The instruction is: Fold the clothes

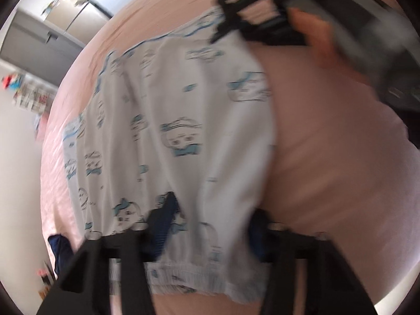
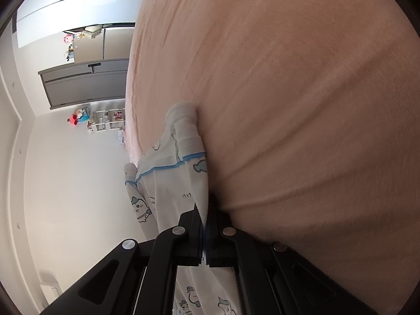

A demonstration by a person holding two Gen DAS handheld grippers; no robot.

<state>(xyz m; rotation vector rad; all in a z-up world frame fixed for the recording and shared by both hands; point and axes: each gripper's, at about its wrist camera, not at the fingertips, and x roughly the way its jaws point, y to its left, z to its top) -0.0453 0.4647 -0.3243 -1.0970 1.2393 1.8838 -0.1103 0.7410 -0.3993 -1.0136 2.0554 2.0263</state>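
No readable writing; right tool (image 2: 204, 232) clamps printed garment (image 2: 168, 183) running toward 12 o'clock on bed (image 2: 302, 105); left tool (image 1: 210, 225) straddles waistband, grip unclear.

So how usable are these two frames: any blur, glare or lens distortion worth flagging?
Left wrist view: heavy motion blur smears the printed garment and the left tongs. Right wrist view: sharp; the right tongs are shut on crisp fabric. Both views: fisheye bulges the pink bedsheet and darkens the corners; lighting is soft, without harsh glare.
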